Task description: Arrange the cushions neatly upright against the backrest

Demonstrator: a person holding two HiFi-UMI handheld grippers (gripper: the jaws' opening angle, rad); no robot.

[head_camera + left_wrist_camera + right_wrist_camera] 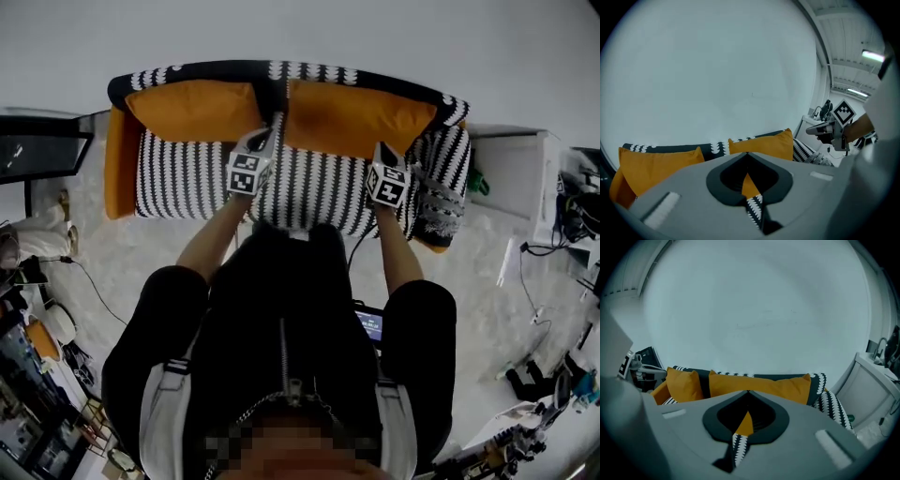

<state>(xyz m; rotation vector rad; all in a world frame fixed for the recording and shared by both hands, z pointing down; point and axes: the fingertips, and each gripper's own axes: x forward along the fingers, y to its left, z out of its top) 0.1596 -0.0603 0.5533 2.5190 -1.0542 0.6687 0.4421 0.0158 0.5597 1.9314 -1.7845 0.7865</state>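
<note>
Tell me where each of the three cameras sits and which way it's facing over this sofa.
Head view: on the person's head, looking steeply down at the sofa; shows arms, torso, left tool and right tool.
Left gripper view: rides the left tool, facing backrest and wall over its shut jaws; right tool shows at right.
Right gripper view: rides the right tool, facing likewise over shut jaws; left tool shows at left edge.
Shared: all three see the left orange cushion and right orange cushion.
</note>
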